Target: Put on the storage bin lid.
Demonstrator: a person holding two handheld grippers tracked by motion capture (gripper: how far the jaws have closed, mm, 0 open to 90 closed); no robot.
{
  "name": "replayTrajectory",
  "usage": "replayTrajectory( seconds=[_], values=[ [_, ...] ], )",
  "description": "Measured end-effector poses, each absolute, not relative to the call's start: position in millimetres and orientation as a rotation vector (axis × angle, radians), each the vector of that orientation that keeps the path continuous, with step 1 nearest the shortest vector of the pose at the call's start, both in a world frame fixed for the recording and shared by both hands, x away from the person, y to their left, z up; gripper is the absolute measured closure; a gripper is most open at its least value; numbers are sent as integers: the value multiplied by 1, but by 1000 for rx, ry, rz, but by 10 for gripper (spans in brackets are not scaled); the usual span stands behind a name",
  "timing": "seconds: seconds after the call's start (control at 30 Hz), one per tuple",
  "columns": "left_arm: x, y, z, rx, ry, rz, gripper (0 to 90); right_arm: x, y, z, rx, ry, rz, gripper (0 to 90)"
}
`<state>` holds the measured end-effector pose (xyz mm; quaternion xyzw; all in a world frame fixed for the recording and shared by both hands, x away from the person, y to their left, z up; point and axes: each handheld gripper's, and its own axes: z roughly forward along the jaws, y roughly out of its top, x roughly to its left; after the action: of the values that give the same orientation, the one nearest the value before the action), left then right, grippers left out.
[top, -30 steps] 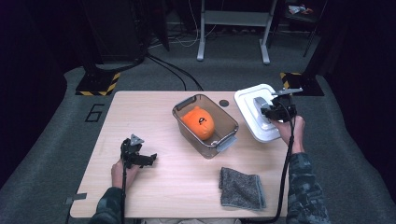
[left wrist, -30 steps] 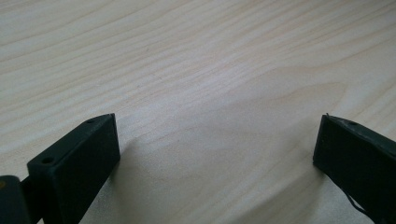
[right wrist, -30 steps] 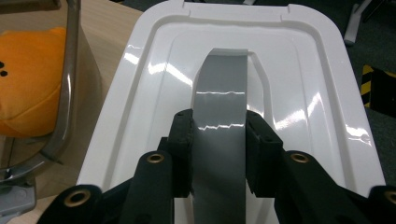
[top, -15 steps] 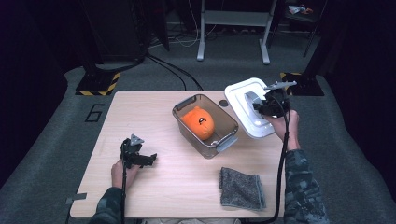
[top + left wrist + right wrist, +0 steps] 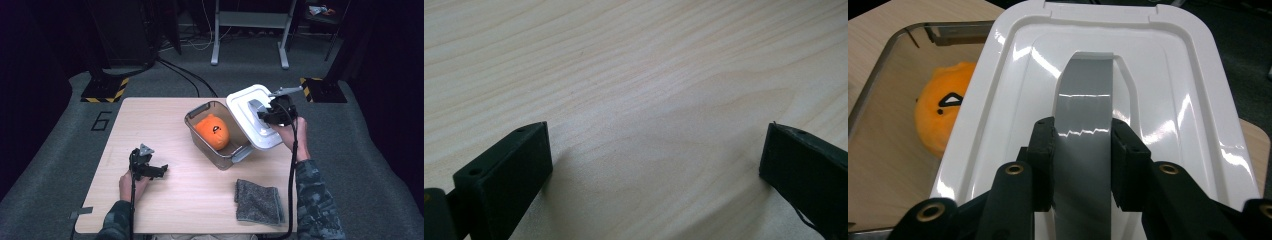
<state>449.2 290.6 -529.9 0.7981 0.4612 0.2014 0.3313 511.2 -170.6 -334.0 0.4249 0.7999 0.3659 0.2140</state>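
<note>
Over the right rim of the clear bin (image 5: 215,150), the right gripper (image 5: 267,114) holds the white lid (image 5: 245,117) off the table, tilted, its near edge overlapping the bin's right side. In the right gripper view the two jaws clamp the lid's grey handle (image 5: 1083,125) from both sides, pads pressed flat against it; grip narrow, nothing else between them. The lid's glossy top (image 5: 1173,100) faces the camera. Inside the bin lies an orange plush toy (image 5: 212,131) with a black mark on it, partly covered by the lid's edge in the right gripper view (image 5: 943,112).

Left gripper (image 5: 150,169) rests low at the table's (image 5: 150,120) front left, well apart from the bin. Its jaws stand wide, bare wood between them (image 5: 654,150), holding nothing.

A grey cloth (image 5: 259,201) lies folded near the front right edge, near the person's right sleeve (image 5: 312,200).
</note>
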Motion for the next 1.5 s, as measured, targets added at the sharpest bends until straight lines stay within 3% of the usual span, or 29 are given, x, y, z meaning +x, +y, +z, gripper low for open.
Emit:
replayTrajectory(
  seconds=[1.5],
  values=[
    [449,291,-530,2087,1205,527,0,518,-70,-360,1019,2462,1054,672]
  ],
)
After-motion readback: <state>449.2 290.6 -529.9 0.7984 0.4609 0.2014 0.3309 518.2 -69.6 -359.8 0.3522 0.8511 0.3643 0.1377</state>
